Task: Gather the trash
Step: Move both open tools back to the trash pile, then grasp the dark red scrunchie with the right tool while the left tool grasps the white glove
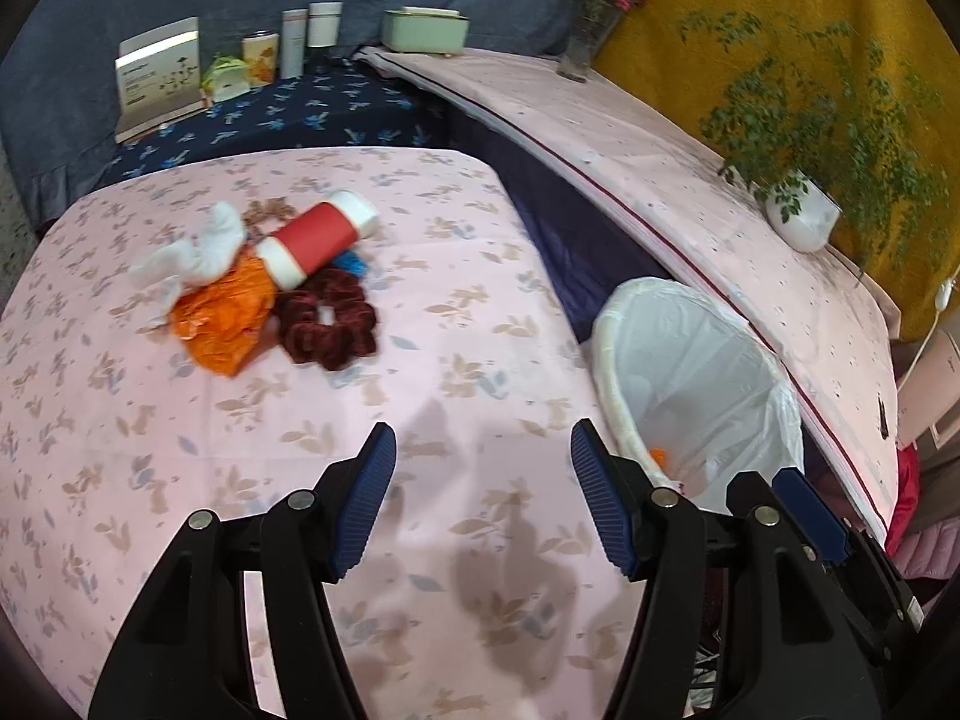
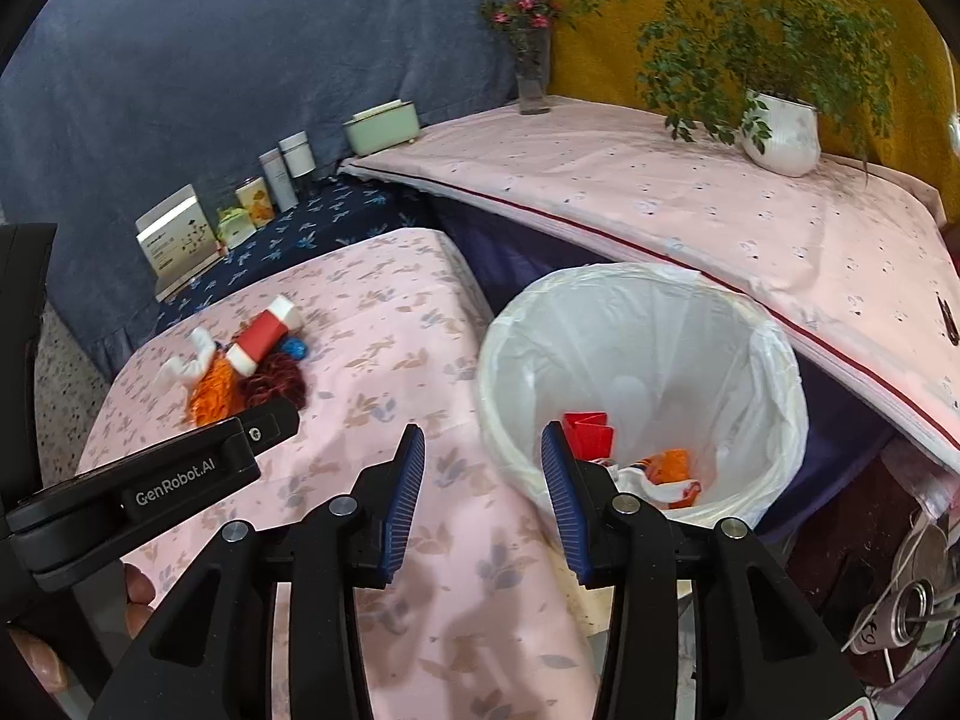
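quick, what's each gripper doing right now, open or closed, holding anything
Left gripper: open, nothing between its pads, over the pink tablecloth.
Right gripper: open, empty, at the rim of the white-lined bin.

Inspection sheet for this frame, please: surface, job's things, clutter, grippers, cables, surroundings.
Surface: pink floral tablecloth, bare near the grippers.
Job's things: crumpled white tissue, orange wrapper, red-and-white tube heaped together; white-lined trash bin beside the table holds red and orange scraps.
Clutter: maroon velvet scrunchie touching the heap.
Grippers: left gripper open, empty; right gripper open, empty, beside the bin's rim.
Cables: white cord at far right.
Surroundings: white potted plant, flower vase, mint box.
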Demonstrator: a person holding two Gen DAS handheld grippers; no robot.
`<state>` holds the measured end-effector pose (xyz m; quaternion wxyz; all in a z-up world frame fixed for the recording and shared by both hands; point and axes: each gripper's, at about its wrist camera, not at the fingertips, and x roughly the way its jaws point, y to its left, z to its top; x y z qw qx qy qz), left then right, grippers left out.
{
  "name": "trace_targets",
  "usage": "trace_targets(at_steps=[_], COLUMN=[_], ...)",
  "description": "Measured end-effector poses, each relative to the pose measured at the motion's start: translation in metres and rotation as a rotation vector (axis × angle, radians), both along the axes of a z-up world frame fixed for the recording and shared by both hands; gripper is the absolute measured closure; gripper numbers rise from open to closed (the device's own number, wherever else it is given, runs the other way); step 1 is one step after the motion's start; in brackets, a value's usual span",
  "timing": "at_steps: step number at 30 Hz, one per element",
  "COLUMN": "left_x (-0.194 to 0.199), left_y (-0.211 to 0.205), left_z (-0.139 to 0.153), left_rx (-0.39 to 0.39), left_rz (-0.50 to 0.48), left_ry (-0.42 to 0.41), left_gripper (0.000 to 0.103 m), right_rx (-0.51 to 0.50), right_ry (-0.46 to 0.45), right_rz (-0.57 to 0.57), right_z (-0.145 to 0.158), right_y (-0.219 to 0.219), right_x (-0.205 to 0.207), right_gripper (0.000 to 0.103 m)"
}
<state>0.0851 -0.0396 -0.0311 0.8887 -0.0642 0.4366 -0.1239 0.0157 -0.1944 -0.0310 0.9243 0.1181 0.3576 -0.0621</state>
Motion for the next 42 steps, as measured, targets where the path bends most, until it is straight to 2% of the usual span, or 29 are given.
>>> trace_targets(at_steps=[8,13,32,42], left_x=[-0.017,-0.024,-0.016,0.009], left_y=[0.042,0.068,0.114,0.143], left_z=[-0.004,-0.008,-0.02,-0.024], left_rx=[0.032,0.019,0.0,-0.014], left_rz=[0.093,0.129,0.171,0.222], left_ry=[-0.018,-0.007,0.014,0.017], left_gripper=[0.045,0.045,0.045,0.033], right_rx=[-0.055,-0.072,-0.094,-0.084], right_ry=[0.001,0.007,0.052,0.079], right_rz=[0.081,0.112,0.145,0.144], right_z=[0.005,0.004,-0.013,-0.026], right_y=[0.04,0.06,0.106,0.121], right_x=[0.003,0.004,0.018,0.038], right_gripper=[0.062,0.062,0.062,0.062])
